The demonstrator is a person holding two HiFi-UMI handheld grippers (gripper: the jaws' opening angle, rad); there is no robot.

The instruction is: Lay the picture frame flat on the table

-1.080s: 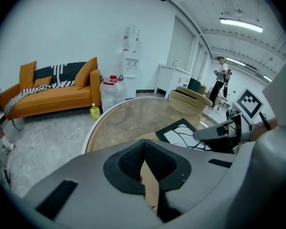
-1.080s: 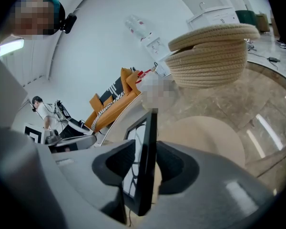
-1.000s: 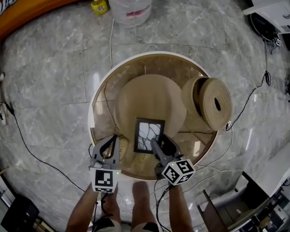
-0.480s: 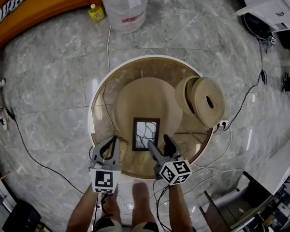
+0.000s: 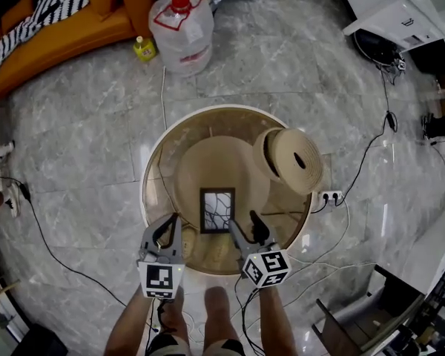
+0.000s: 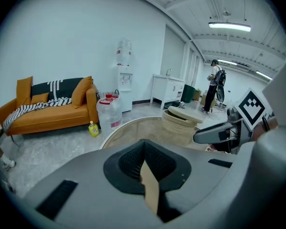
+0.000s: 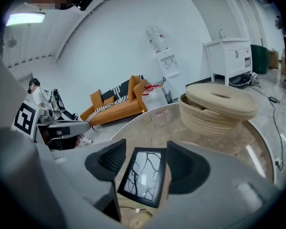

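Note:
The black picture frame (image 5: 217, 211) lies flat, glass up, on a round tan mat (image 5: 215, 162) on the round glass table (image 5: 144, 191). My right gripper (image 5: 245, 225) hovers just short of the frame's near right corner, not touching it. In the right gripper view the frame (image 7: 144, 175) shows in the gap of the right gripper (image 7: 145, 154), below and beyond the pads; the jaws are closing with nothing gripped. My left gripper (image 5: 165, 225) sits at the table's near left edge, jaws together and empty, as the left gripper view (image 6: 145, 163) also shows.
A woven basket with a lid (image 5: 289, 158) stands on the table's right side. On the floor are a water jug (image 5: 182, 24), a yellow bottle (image 5: 143, 48), an orange sofa (image 5: 59, 21), a power strip (image 5: 330, 196) and trailing cables. A person stands far off (image 6: 213, 85).
The right gripper has let go of the frame's near right corner and drawn back slightly, its jaws now apart. The frame stays flat. The left gripper has held still while the head view shifted.

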